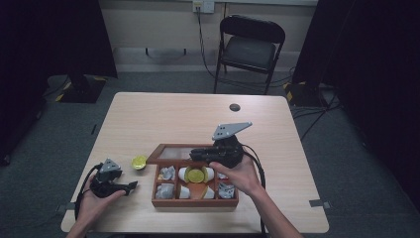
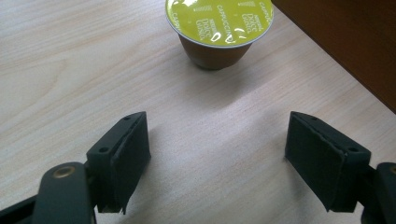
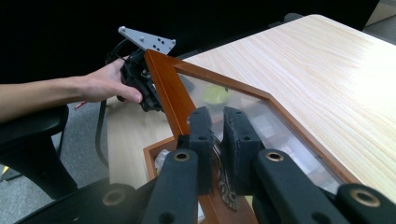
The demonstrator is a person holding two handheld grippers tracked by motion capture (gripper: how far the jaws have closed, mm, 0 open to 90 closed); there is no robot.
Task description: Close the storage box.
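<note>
Table point(image 1: 163, 114): one box point(image 1: 194, 202), two grippers.

Bare table between left tongs point(image 2: 217, 158) and capsule point(image 2: 218, 28); box wall point(image 2: 345, 42) crowds right.

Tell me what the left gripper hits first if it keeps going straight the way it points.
Most likely the yellow-lidded coffee capsule: it stands on the table straight ahead of the open left gripper, roughly centred between the jaws. The wooden box lies off to one side.

From above my side, the high view looks forward and down over the whole table point(image 1: 148, 114). My left gripper view sits close over the tabletop; my right gripper view looks along the box lid point(image 3: 173, 93), which the high view shares.
</note>
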